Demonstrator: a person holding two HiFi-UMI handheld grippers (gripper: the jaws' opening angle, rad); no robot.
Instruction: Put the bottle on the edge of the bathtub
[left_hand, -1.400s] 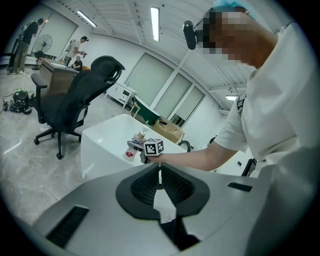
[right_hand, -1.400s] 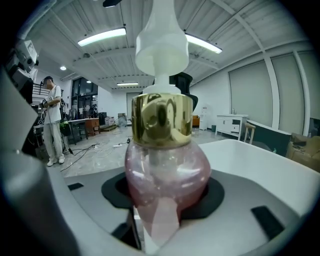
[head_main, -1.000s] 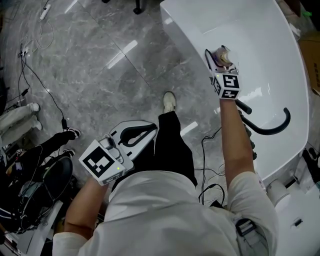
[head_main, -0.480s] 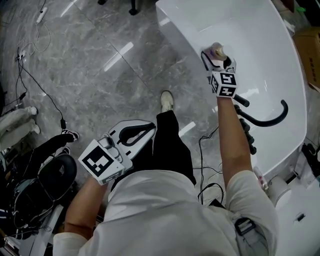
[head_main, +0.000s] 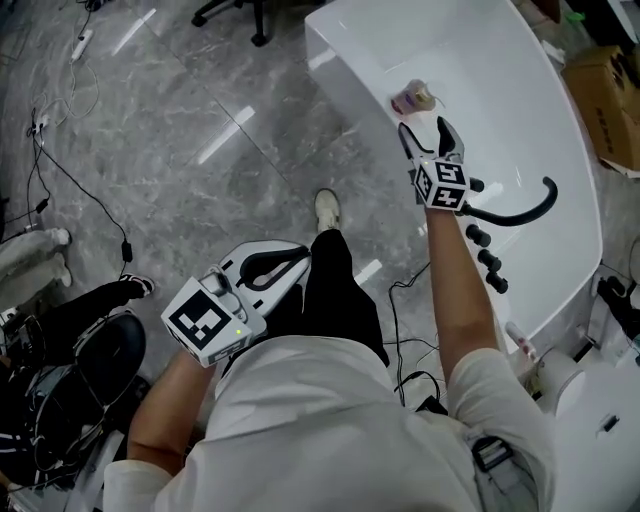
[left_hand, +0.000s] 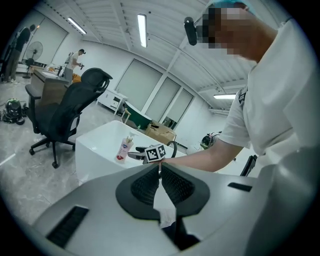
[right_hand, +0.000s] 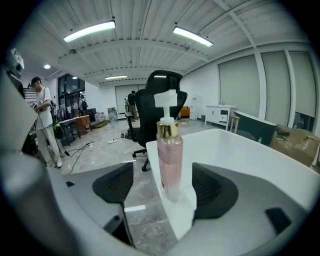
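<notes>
Pump bottle (right_hand: 170, 150), pink liquid inside, stands upright on the bathtub edge (right_hand: 182, 212) just beyond the right gripper's (head_main: 425, 135) wide-apart fingers, untouched; left gripper (left_hand: 160, 182) fingers together, empty

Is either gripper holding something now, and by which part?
Nothing is held. The right gripper stands open around the pump bottle on the bathtub edge, not touching it; the left gripper is shut, empty.

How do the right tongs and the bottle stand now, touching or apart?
Apart. The right gripper view shows the bottle standing upright on the bathtub edge, with a plain gap to each pad of the open right tongs.
</notes>
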